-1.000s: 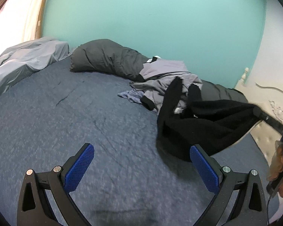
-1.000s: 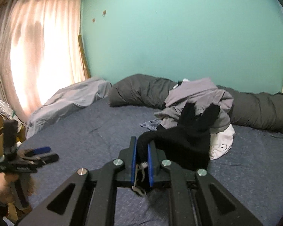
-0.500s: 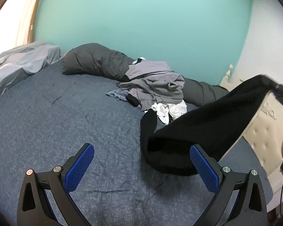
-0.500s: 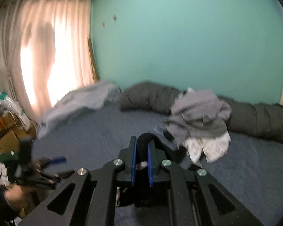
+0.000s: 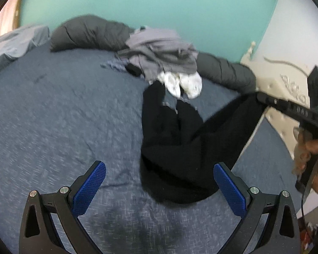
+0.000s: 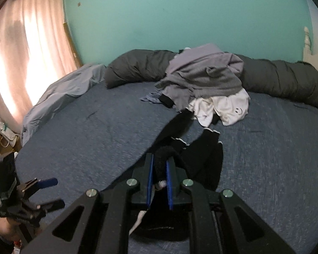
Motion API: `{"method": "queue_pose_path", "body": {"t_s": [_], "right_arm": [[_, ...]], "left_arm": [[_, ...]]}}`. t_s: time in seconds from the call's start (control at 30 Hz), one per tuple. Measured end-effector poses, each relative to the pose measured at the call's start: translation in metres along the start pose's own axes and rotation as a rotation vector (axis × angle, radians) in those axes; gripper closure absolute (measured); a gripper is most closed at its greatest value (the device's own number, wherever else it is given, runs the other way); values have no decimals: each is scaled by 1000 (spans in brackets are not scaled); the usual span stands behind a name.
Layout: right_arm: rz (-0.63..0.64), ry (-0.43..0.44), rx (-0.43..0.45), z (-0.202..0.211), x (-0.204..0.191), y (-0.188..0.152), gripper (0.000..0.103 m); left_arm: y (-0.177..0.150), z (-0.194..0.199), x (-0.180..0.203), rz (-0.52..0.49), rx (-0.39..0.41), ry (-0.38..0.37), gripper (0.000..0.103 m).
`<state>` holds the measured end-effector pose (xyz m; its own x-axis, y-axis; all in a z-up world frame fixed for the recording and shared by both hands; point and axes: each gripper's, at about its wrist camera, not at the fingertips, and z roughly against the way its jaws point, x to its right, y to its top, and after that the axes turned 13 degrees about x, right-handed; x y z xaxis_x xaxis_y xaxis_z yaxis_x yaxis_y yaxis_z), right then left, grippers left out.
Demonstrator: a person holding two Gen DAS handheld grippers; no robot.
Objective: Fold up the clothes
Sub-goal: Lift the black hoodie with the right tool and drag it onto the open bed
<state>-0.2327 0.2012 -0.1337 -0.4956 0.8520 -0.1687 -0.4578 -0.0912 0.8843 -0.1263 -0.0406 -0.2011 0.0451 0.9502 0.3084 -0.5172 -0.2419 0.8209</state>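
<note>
Black fleecy garment (image 6: 203, 158) w/ thin white trim at the cuffs, fuzzy knit texture, now draped down onto the blue-grey heathered bedspread (image 5: 59, 114). Half a sec ago was hanging stretched in mid-air, barely touching the bed; now lower part pooled flat, two long tube shapes (legs or sleeves, can't tell which) pointing toward the pile.

Right gripper (image 6: 159, 182) clamped narrow on a bunched edge of the black fabric, blue pads pinching it, same grip as before. In left cam, fabric running taut up to that gripper at the right edge (image 5: 262, 99).

Left gripper (image 5: 159, 186) spread wide, blue knurled pads holding nothing, hovering just above the near end of the garment. No change in opening vs earlier frames.

Clothes pile (image 6: 203, 80) at far side: soft grey sweatshirt stuff on top, crumpled white tee (image 6: 229, 108) w/ tiny smiley underneath, tips of the black garment just beside it. Puffy dark grey duvet roll (image 6: 282, 82) behind the pile, rumpled light blue sheet (image 6: 59, 95) at left. Both views a bit motion-blurred.
</note>
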Motion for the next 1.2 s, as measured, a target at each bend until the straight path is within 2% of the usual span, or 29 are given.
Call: {"method": "queue_pose_path", "body": {"t_s": [0.2, 0.43, 0.57, 0.73, 0.9, 1.1, 1.2], "right_arm": [[-51, -77, -63, -28, 33, -21, 90], [-62, -75, -76, -30, 51, -40, 90], [-82, -81, -79, -28, 59, -43, 90], [-85, -70, -71, -24, 59, -45, 90], [-80, -59, -65, -20, 56, -46, 90], [-72, -53, -68, -18, 56, -48, 90], [-60, -59, -78, -21, 57, -48, 90]], "left_arm": [[-26, -30, 10, -36, -56, -34, 0], [-41, -51, 19, -62, -96, -56, 0], [-48, -55, 31, -85, -112, -43, 0], [-58, -59, 43, -70, -132, -60, 0], [-64, -62, 49, -56, -118, -59, 0], [-72, -77, 41, 23, -177, -63, 0], [-75, -76, 38, 24, -173, -76, 1]]}}
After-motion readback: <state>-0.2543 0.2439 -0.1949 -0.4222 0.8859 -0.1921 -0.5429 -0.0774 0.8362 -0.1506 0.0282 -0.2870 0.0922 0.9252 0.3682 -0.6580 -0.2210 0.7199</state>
